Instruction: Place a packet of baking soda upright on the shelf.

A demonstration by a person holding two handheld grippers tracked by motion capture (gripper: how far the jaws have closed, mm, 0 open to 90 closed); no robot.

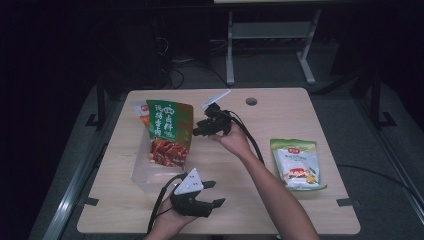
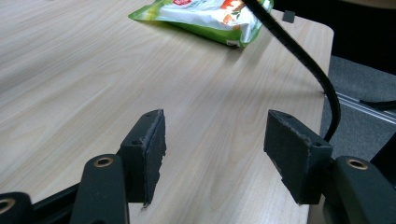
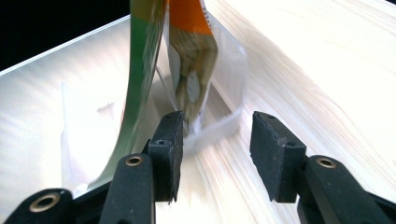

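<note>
Green and glossy, the big snack packet (image 1: 169, 132) stands upright in the clear plastic bin (image 1: 145, 175) at the left centre of the high view, leaning against an orange packet (image 1: 141, 113) behind it. In my right gripper view the same two packets rise in the upper left, the green one (image 3: 142, 56) in front, the orange one (image 3: 191, 42) beside it, both inside the bin (image 3: 229, 70).

My right hand-held gripper (image 1: 209, 122) sits just to the right of the green packet in the high view, its jaws apart with nothing between them; in its own view (image 3: 215, 154) the pads frame bare bench and the bin's near wall. I judge that packet is now placed and let go.

My left hand-held gripper (image 1: 212, 192) rests low in the centre of the high view, near the front edge of the bench (image 1: 300, 215), jaws wide and empty; its own view (image 2: 212, 149) looks across bare wood.

What I judge is left: the pale green packet (image 1: 296, 164) lies flat at the right of the high view, well apart from the bin. It also shows at the top of my left gripper view (image 2: 205, 18). It seems next to be fetched and stood in with the others.
</note>
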